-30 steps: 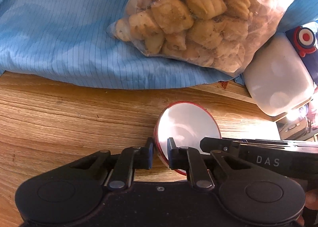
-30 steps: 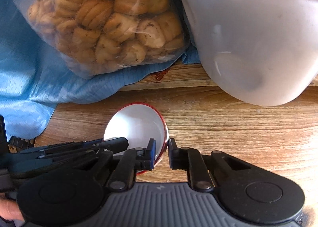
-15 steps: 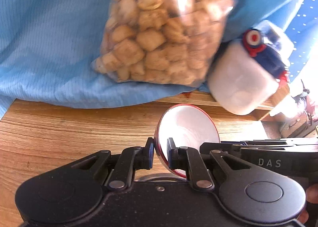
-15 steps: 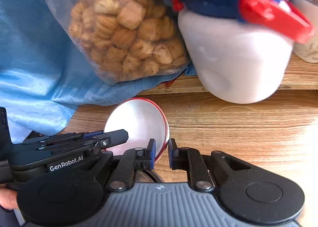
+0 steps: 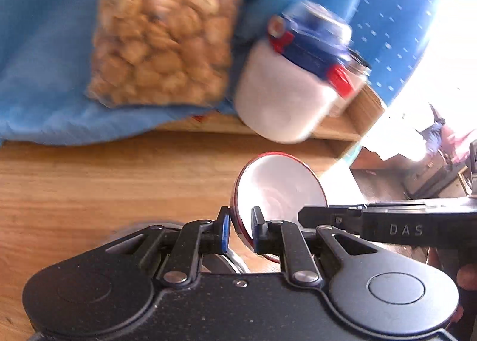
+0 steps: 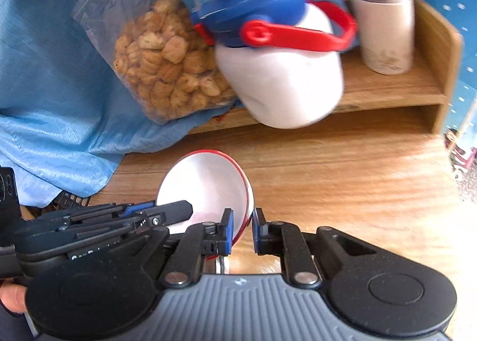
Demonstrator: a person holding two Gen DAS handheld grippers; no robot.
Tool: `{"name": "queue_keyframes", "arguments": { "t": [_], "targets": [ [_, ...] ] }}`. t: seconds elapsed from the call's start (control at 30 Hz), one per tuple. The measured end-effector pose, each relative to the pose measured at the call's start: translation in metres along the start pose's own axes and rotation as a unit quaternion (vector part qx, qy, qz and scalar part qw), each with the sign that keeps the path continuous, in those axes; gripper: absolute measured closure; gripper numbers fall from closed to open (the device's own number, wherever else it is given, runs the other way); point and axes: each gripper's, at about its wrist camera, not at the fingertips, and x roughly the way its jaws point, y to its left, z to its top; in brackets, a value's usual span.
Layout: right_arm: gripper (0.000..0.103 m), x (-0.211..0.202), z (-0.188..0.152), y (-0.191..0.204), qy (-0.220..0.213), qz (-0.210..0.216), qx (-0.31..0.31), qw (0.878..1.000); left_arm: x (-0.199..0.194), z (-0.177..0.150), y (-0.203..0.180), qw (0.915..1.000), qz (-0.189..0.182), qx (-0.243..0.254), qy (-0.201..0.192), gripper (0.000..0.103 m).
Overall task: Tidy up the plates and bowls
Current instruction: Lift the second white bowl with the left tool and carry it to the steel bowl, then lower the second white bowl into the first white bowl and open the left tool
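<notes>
You have the red-rimmed white bowl [image 5: 280, 188] pinched from both sides: your left tongs [image 5: 241, 232] are narrowed onto its rim on one edge, and your right tongs [image 6: 242, 230] are narrowed onto the opposite edge. The bowl hangs between them above the wooden worktop [image 6: 342, 180], tilted so its white inside faces the cameras.

Each grip looks thin, only the pad tips on a smooth rim, so the likeliest trouble is the bowl sliding out if your two hands drift apart or twist against each other. Keep them moving as one.

Just beyond the bowl, a white jug with a blue lid and red handle [image 6: 283, 72] leans against a bag of biscuits [image 6: 167, 69] on the low wooden shelf [image 6: 396, 90]; swinging the bowl forward could knock it over. A steel-topped flask [image 6: 383, 21] stands farther back. Something metallic shows blurred beneath the tongs; you cannot tell what it is.
</notes>
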Motion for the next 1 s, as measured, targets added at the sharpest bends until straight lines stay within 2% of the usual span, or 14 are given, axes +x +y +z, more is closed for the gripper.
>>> {"name": "queue_keyframes", "arguments": {
  "t": [0.4,0.9,1.0],
  "targets": [
    [0.088,-0.043,-0.033,-0.039,0.031,-0.003,-0.004,0.999,0.005,-0.044,-0.054,0.9985,-0.024,0.019,0.046,0.086],
    [0.088,-0.054,-0.064,-0.048,0.088,0.003,-0.016,0.996,0.001,-0.080,-0.077,0.9950,-0.001,0.028,0.096,0.085],
    [0.087,-0.055,-0.066,-0.048,0.087,-0.001,-0.016,0.996,-0.001,-0.083,-0.083,0.9951,0.005,0.030,0.095,0.084]
  ]
}}
